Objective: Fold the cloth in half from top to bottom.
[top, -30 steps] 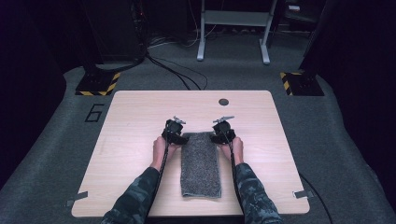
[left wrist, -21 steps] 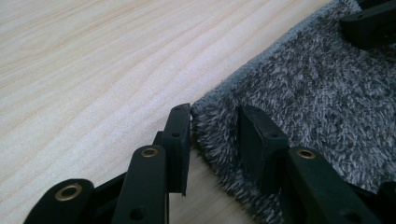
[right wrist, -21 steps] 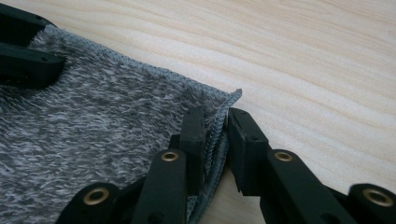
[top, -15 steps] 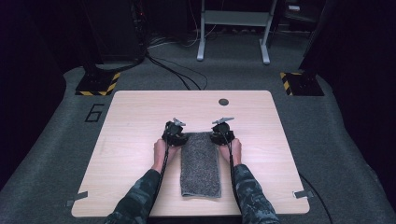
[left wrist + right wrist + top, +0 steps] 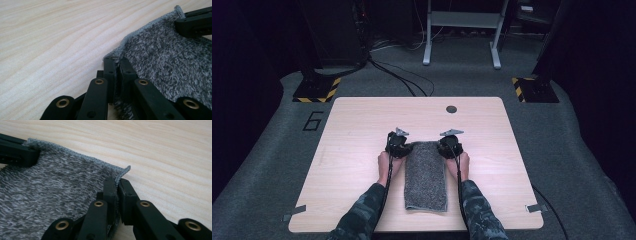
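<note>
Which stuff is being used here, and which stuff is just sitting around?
In use:
grey towel
left gripper, pinching a far corner
right gripper, pinching the other far corner

Just sitting around:
dark round spot in the table
floor cables

A single figure "6" (image 5: 313, 121) is marked on the grey floor (left of the table (image 5: 362, 120)).

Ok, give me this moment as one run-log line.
left gripper: shut on towel far-left corner | right gripper: shut on towel far-right corner | towel: grey, folded lengthwise, flat on table | phase: corners pinched, lift not begun
</note>
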A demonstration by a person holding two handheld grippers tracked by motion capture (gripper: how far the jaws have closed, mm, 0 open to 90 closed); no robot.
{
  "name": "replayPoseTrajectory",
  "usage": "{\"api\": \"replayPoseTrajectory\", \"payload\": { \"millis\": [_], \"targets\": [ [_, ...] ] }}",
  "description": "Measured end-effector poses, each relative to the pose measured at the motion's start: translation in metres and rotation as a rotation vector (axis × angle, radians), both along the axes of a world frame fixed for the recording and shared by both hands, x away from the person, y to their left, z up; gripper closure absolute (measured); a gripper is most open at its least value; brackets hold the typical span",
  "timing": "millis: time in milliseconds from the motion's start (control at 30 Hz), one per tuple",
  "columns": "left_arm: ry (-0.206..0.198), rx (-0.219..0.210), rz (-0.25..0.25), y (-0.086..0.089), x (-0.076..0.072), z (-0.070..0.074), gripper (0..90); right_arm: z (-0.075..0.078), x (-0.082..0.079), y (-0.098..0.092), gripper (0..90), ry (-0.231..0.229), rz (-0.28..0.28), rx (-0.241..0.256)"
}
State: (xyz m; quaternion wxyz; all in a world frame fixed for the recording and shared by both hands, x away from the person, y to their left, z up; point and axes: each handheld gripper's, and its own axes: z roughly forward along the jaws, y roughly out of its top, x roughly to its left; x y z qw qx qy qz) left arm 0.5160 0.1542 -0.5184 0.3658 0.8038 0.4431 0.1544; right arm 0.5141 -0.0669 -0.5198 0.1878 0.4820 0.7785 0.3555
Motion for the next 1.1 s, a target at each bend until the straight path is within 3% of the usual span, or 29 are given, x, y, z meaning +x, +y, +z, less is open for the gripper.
{"api": "replayPoseTrajectory", "payload": {
  "millis": [100, 233, 433, 467, 667, 733, 1100],
  "targets": [
    [0.001, 0.027, -0.008, -0.001, 0.000, 0.001, 86.1, 0.000, -0.001, 0.001, 85.6, -0.006, 0.004, -0.005],
    [0.004, 0.024, -0.005, -0.001, 0.000, 0.001, 86.1, 0.000, 0.000, 0.000, 85.7, -0.003, 0.009, -0.007],
    [0.004, 0.015, -0.014, 0.001, 0.001, 0.003, 86.2, 0.004, 0.003, 0.002, 86.7, -0.005, 0.021, -0.048],
    [-0.016, -0.008, -0.001, 0.001, -0.001, 0.003, 86.2, 0.004, 0.003, 0.002, 86.7, -0.005, 0.018, -0.036],
    [-0.065, -0.024, 0.000, 0.002, -0.004, 0.014, 86.1, 0.017, 0.000, -0.001, 86.5, -0.043, 0.018, -0.016],
    [-0.078, -0.023, -0.005, 0.003, -0.005, 0.018, 86.1, 0.022, -0.001, -0.003, 86.3, -0.068, 0.045, -0.031],
    [-0.140, -0.033, -0.006, 0.004, -0.006, 0.036, 86.1, 0.046, -0.003, -0.006, 86.6, -0.129, 0.048, -0.003]
  ]
}}
